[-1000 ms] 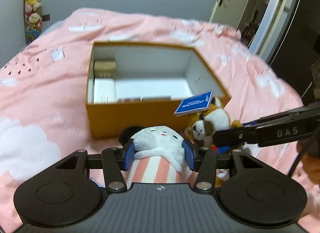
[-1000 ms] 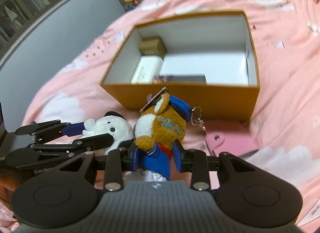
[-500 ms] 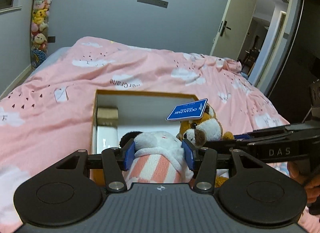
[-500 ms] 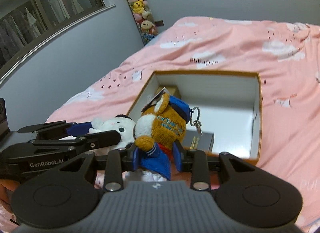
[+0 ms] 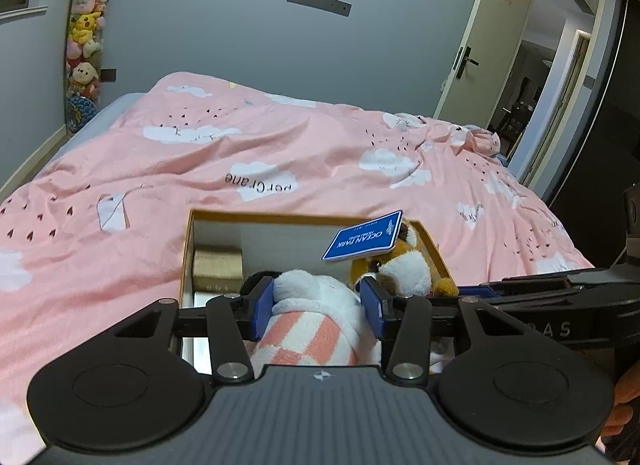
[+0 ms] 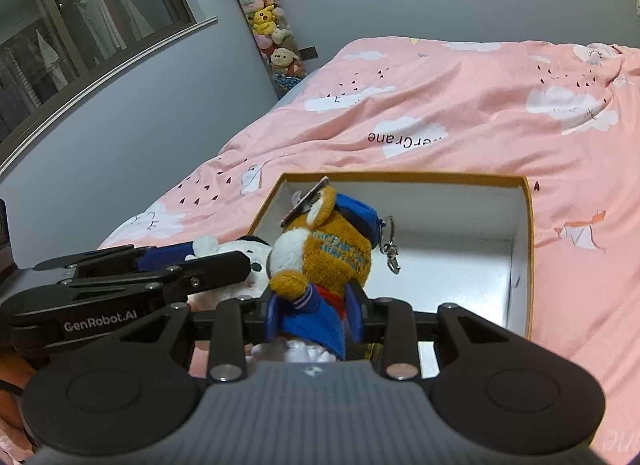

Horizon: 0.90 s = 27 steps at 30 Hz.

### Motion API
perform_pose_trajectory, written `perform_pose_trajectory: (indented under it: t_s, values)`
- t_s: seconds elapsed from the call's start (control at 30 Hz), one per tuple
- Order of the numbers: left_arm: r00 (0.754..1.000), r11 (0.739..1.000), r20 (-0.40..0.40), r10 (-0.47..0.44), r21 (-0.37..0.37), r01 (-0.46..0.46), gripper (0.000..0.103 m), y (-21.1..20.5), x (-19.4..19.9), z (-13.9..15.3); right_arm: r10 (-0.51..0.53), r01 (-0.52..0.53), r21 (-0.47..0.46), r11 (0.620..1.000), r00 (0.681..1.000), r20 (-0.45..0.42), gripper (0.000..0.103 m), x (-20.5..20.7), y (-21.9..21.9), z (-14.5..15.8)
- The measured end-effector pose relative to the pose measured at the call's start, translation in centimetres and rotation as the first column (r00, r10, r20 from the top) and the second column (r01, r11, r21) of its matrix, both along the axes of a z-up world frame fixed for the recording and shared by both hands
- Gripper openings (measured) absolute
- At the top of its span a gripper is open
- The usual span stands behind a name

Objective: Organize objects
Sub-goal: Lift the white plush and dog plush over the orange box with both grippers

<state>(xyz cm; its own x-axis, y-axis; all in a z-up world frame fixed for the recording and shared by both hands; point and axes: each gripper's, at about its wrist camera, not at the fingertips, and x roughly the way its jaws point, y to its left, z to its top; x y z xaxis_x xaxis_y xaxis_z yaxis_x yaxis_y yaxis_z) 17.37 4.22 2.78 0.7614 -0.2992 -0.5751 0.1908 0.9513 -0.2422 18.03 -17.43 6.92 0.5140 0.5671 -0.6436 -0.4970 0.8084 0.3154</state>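
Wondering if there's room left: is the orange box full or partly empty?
Partly empty. The orange box shows bare white floor and walls; only a gold box is visible, in one corner.

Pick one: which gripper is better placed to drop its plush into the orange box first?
Right, probably. The right gripper holds the brown plush in blue clothes over bare floor in the orange cardboard box. The left gripper, jaws closing on the white plush with pink-striped body, sits nearer the small gold box.

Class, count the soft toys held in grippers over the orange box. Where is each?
2. The white plush sits in the closing left gripper; the brown plush in the right gripper. More toys fill the corner tube.
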Motion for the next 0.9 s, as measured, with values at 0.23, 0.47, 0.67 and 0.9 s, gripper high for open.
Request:
perform_pose_trajectory:
  t_s: [0.23, 0.47, 0.67, 0.9]
  values:
    - [0.997, 0.997, -0.003, -0.074, -0.035, 0.073, 0.015, 0.2, 4.4, 0.1, 0.027, -0.027, 0.044, 0.999, 0.999, -0.018, 0.034, 3.5, 1.5, 0.2]
    - [0.988, 0.994, -0.113, -0.108, 0.002, 0.109, 0.031, 1.2, 7.1, -1.8, -0.002, 0.001, -0.018, 1.0, 0.998, -0.057, 0.034, 7.2, 2.0, -2.0]
    - [0.962, 0.994, -0.252, -0.1, 0.011, 0.107, 0.042, 1.1, 9.1, -5.1, -0.052, 0.047, -0.067, 0.997, 0.995, -0.08, 0.035, 9.1, 0.5, -4.0]
    - [0.93, 0.995, -0.358, -0.087, 0.009, 0.097, 0.046, 0.6, 10.3, -7.9, -0.073, 0.056, -0.119, 0.991, 0.986, -0.147, 0.035, 10.0, -0.8, -6.8]
